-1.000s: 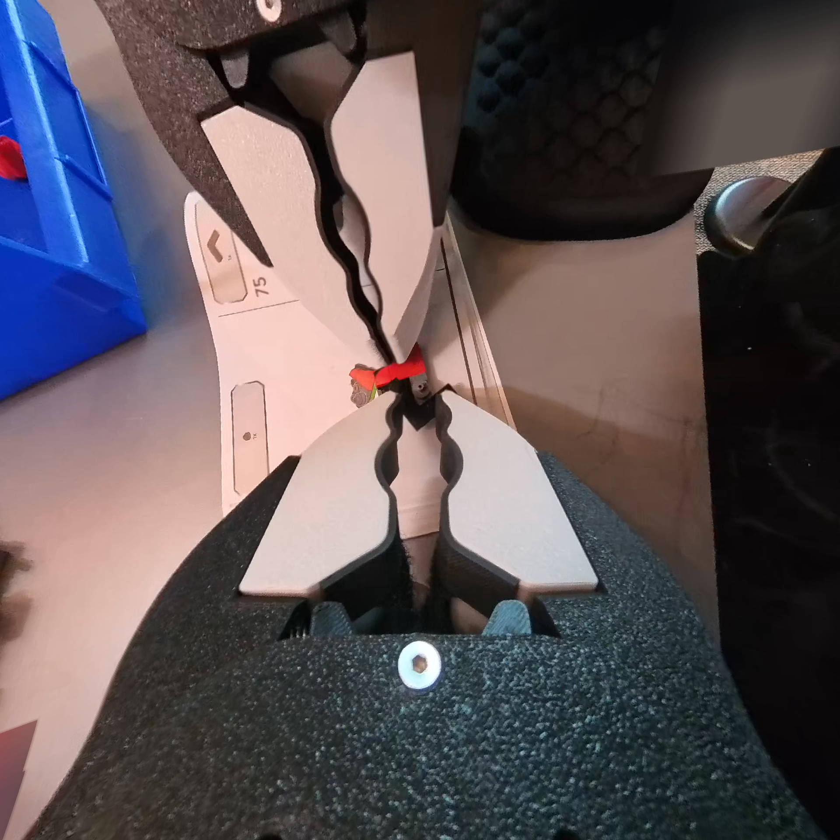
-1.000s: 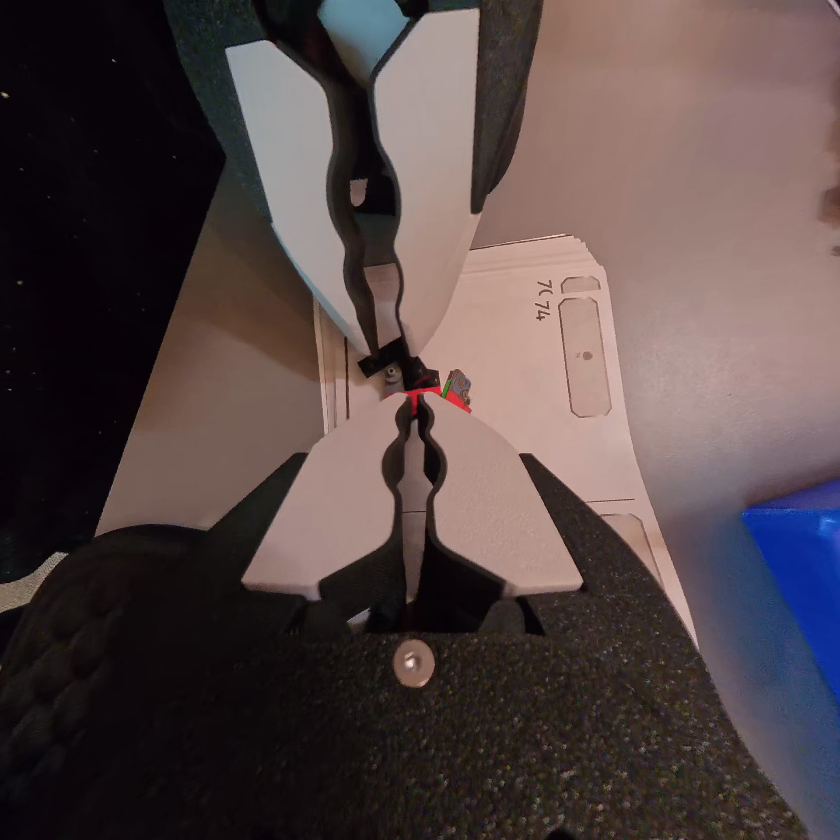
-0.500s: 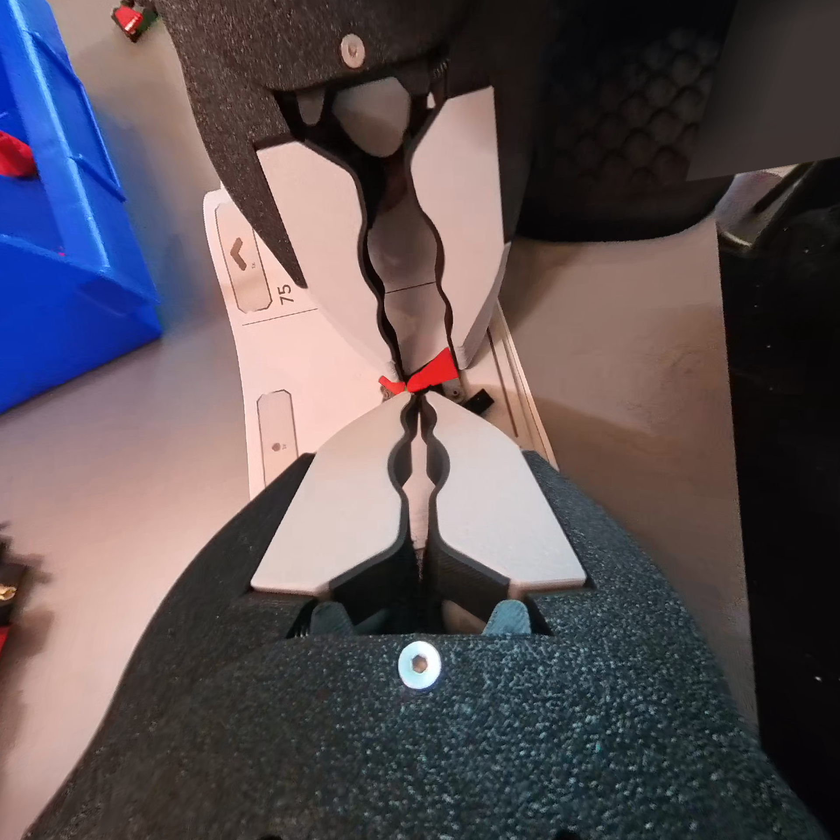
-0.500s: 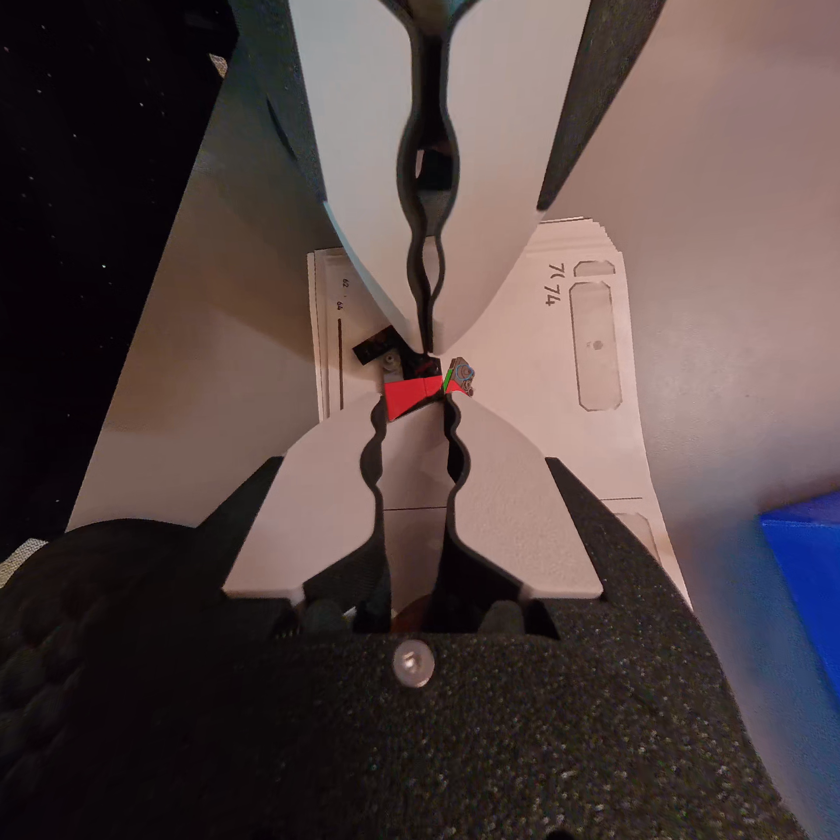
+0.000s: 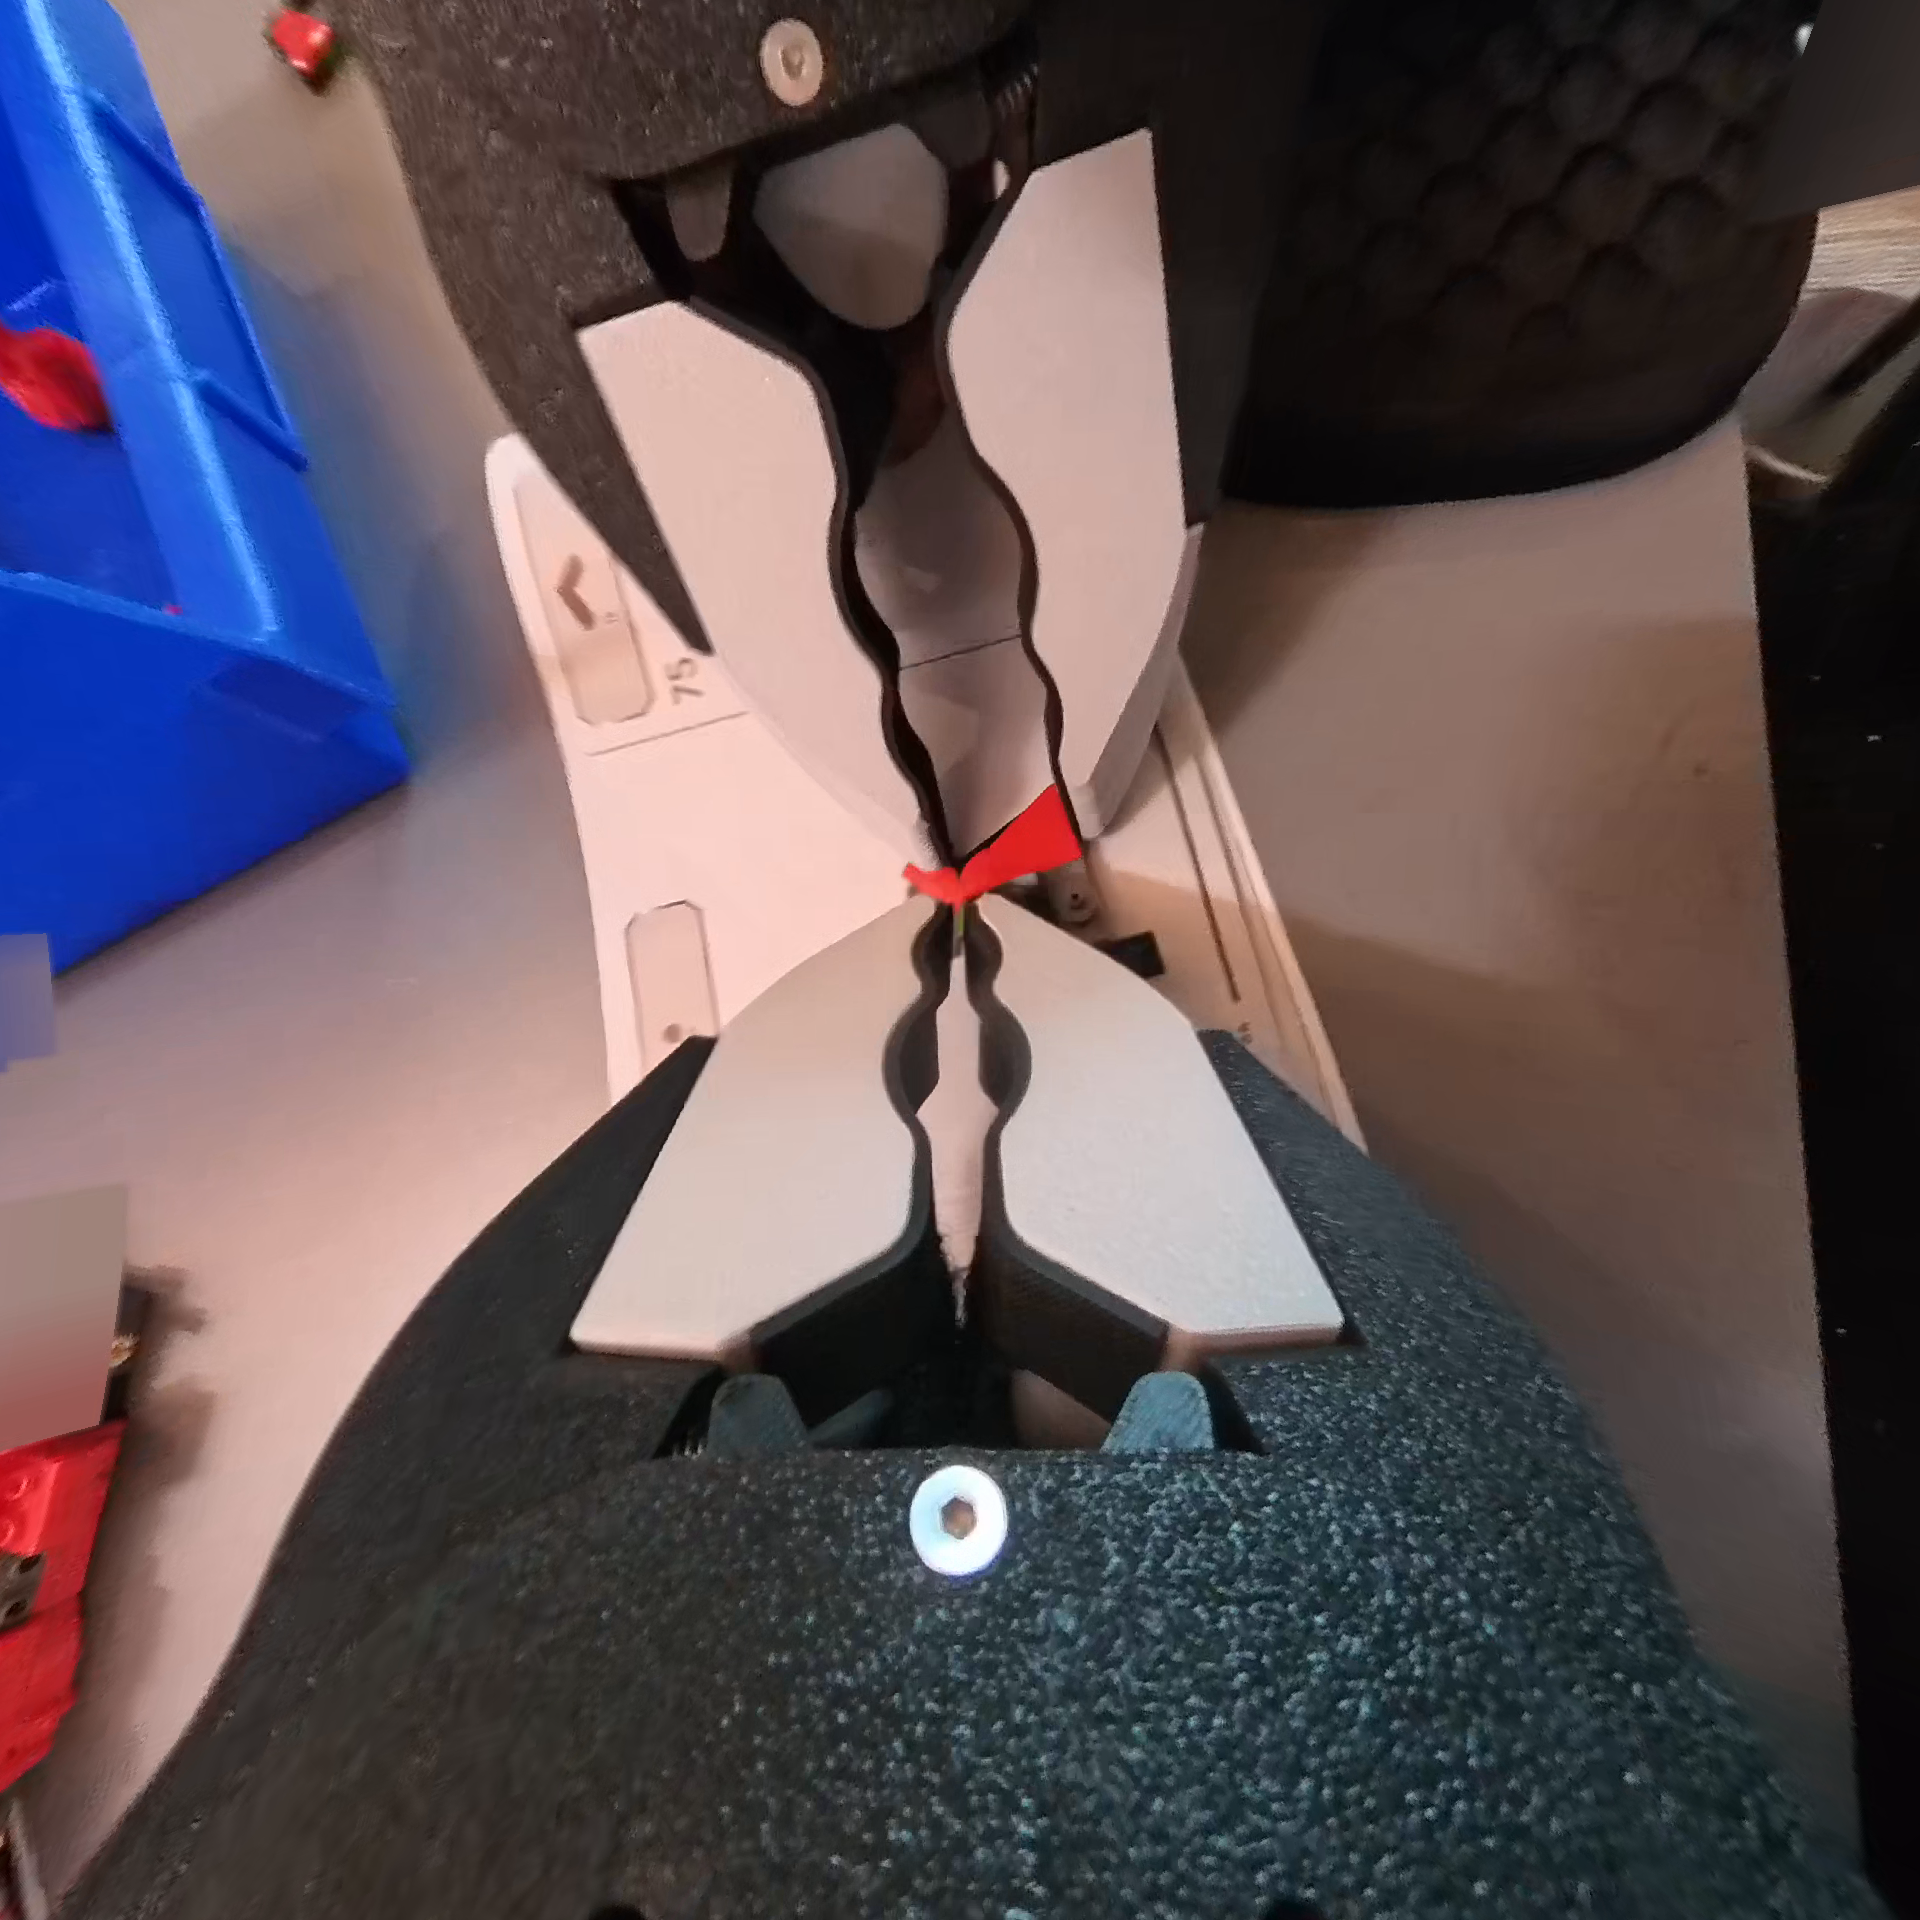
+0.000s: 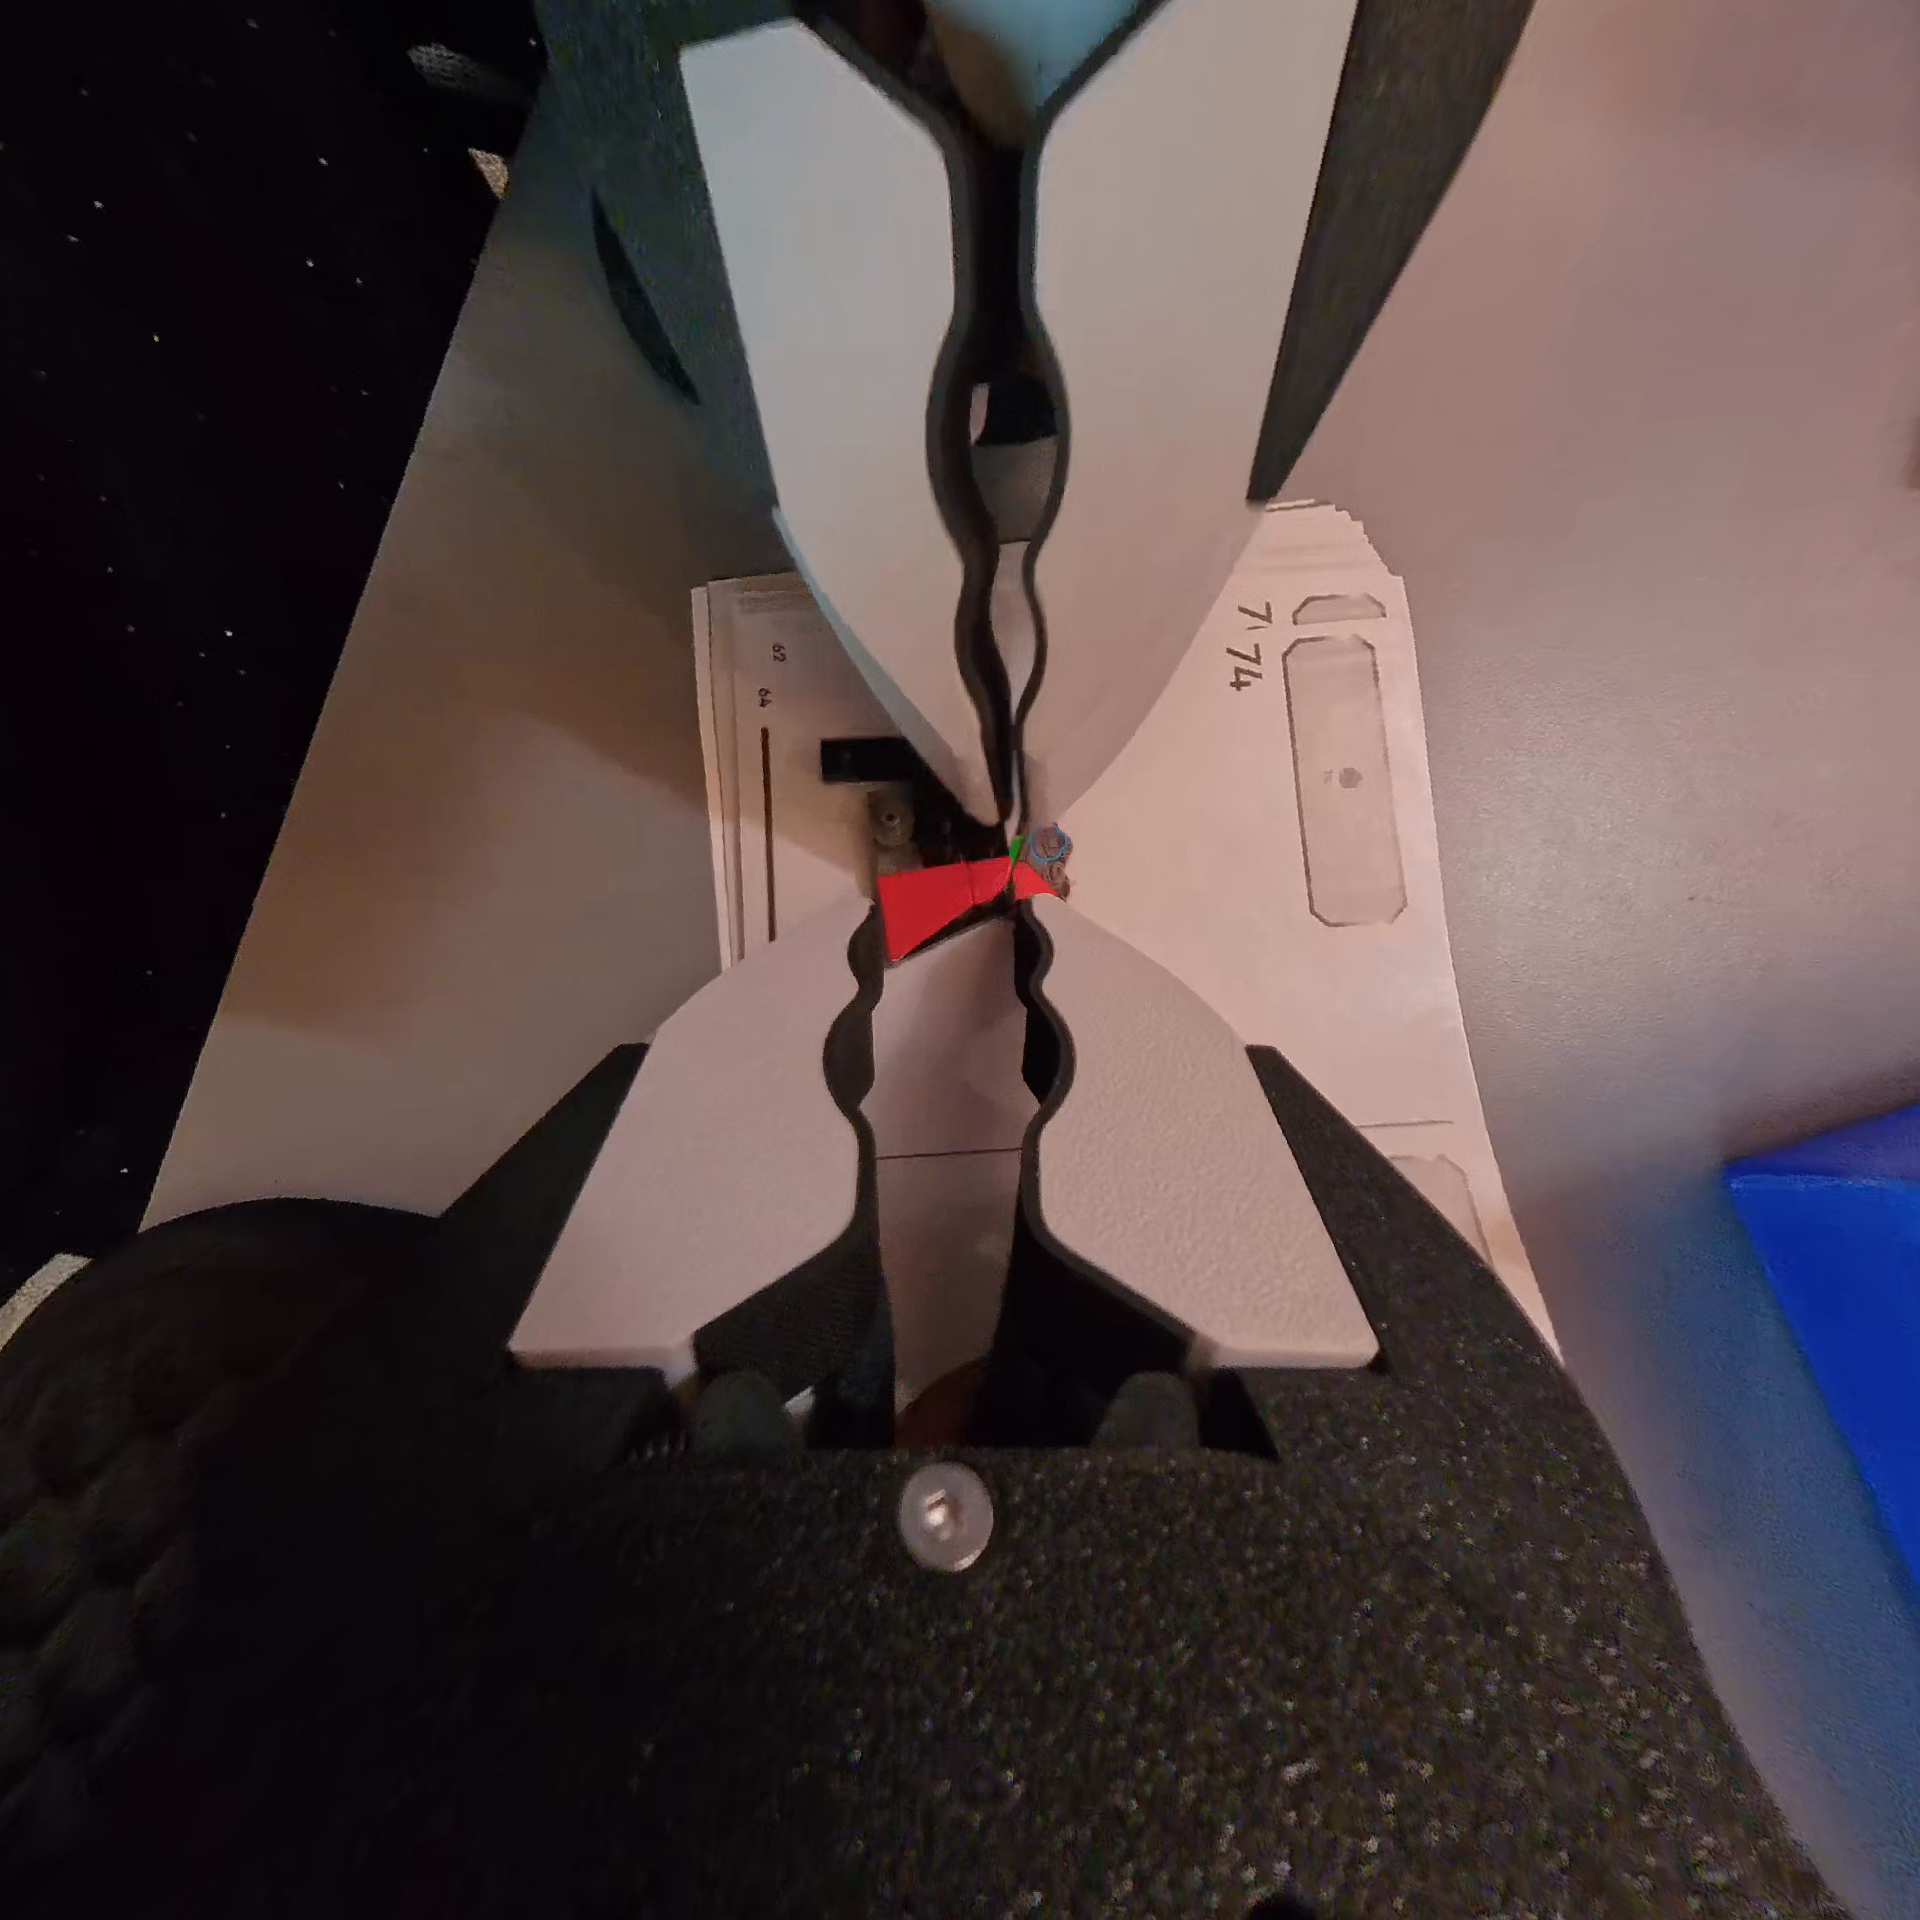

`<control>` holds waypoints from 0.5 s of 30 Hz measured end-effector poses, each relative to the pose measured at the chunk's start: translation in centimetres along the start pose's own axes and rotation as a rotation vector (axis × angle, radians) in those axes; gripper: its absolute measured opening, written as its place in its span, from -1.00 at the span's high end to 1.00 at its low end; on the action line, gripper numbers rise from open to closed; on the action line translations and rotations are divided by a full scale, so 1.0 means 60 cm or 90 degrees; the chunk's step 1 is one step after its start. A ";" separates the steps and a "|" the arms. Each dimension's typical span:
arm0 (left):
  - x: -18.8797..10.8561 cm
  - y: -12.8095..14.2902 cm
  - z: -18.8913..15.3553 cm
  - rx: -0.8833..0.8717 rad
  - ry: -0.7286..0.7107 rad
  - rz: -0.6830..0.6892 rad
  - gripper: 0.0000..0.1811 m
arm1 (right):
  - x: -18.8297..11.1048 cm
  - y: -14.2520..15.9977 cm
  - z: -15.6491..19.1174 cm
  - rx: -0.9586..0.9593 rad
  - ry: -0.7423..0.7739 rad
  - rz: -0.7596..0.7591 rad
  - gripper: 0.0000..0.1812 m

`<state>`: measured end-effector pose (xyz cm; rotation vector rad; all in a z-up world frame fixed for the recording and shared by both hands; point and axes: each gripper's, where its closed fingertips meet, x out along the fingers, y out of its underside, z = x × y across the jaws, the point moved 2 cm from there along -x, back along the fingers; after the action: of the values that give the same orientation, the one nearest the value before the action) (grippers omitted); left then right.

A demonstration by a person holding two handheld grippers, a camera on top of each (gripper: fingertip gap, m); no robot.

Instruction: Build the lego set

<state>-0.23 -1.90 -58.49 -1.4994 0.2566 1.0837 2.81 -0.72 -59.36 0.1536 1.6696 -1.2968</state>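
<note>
A small red lego assembly [image 5: 1013,847] hangs between both grippers above the open instruction booklet [image 5: 727,790]. My left gripper [image 5: 958,920] is shut on its end. In the right wrist view the left gripper [image 6: 1010,810] comes in from the top, pinched on the assembly [image 6: 930,904], which has a small blue-grey and green part [image 6: 1049,847] at one side. My right gripper [image 6: 948,920] is open, its fingertips on either side of the red wedge. It also shows at the top of the left wrist view [image 5: 1003,831].
A small black piece [image 6: 857,758] and a grey piece [image 6: 888,826] lie on the booklet [image 6: 1195,935]. A blue bin [image 5: 156,520] stands to the left and shows in the right wrist view [image 6: 1849,1299]. Red bricks [image 5: 42,1538] lie at the left edge. The table edge and dark floor [image 5: 1849,935] are beside the booklet. Left and right tips are no more than a few centimetres apart.
My left gripper has shut on the red assembly. My right gripper, shut on it a second ago, has opened. The black piece now lies on the booklet.
</note>
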 end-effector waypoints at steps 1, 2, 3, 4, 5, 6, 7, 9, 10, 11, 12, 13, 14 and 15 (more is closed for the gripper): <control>-0.007 0.000 0.006 -0.001 -0.014 -0.004 0.98 | -0.002 -0.001 -0.001 0.002 0.002 -0.006 0.73; -0.016 0.001 0.008 -0.002 -0.016 -0.009 0.97 | -0.004 -0.003 -0.002 0.004 0.001 -0.015 0.73; -0.026 0.003 0.007 -0.001 -0.009 -0.012 0.96 | -0.006 -0.005 -0.001 0.006 -0.002 -0.023 0.73; -0.035 0.006 0.004 0.000 0.001 -0.013 0.94 | -0.006 -0.007 0.000 0.004 -0.004 -0.027 0.73; -0.041 0.011 -0.002 0.001 0.018 -0.009 0.91 | -0.006 -0.007 0.001 0.001 -0.004 -0.027 0.72; -0.045 0.019 -0.011 0.002 0.038 0.005 0.86 | -0.005 -0.007 0.001 -0.002 -0.002 -0.024 0.71; -0.045 0.026 -0.018 0.005 0.050 0.023 0.85 | -0.003 -0.005 0.001 -0.005 -0.003 -0.018 0.70; -0.038 0.035 -0.033 0.028 0.060 0.047 0.85 | 0.000 -0.003 0.001 -0.009 0.001 -0.008 0.69; -0.033 0.036 -0.037 0.043 0.058 0.050 0.85 | 0.002 -0.002 0.001 -0.011 0.003 -0.004 0.70; -0.027 0.036 -0.038 0.054 0.048 0.051 0.86 | 0.003 -0.001 0.001 -0.013 0.004 -0.001 0.71; -0.023 0.036 -0.036 0.059 0.037 0.053 0.87 | 0.003 -0.001 0.001 -0.015 0.006 0.001 0.73; -0.019 0.034 -0.034 0.056 0.031 0.050 0.88 | 0.004 -0.002 0.002 -0.018 0.006 0.002 0.73; -0.017 0.031 -0.033 0.050 0.031 0.043 0.90 | 0.005 -0.003 0.002 -0.019 0.006 0.003 0.73; -0.016 0.029 -0.033 0.045 0.031 0.037 0.91 | 0.006 -0.004 0.002 -0.020 0.007 0.004 0.73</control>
<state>-1.04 -4.45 -59.24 -1.4629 0.3706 1.0744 2.59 -1.08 -59.45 0.1476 1.6973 -1.2669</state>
